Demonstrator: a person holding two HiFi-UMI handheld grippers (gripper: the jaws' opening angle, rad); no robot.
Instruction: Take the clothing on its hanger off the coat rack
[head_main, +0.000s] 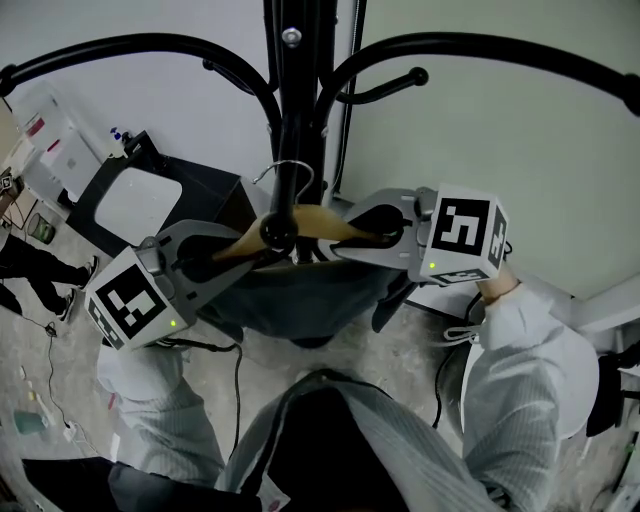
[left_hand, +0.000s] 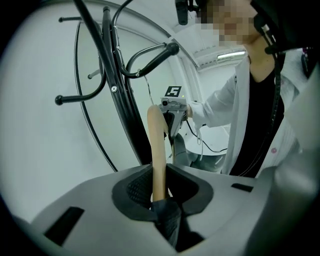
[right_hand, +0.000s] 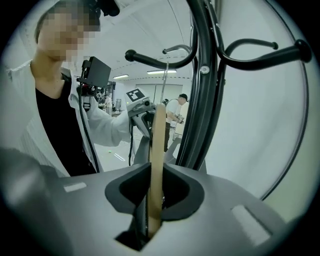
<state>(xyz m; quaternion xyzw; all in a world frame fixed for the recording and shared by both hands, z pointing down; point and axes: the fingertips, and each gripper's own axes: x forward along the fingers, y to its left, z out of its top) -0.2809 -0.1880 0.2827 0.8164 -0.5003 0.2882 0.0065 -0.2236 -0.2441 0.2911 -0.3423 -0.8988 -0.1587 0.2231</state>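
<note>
Hand-held grippers (head_main: 215, 262) (head_main: 375, 232) on hanger (head_main: 330, 222), pole (head_main: 295, 120) between

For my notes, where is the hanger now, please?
Head view, centre: the hanger sits by the rack pole, held by the left gripper and right gripper.

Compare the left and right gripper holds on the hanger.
The left gripper clamps the hanger with dark clothing bunched in; right gripper shows wood alone. In the head view, left gripper sits lower than right gripper. Shared: both shut on the hanger, one per arm, either side of the coat rack.
</note>
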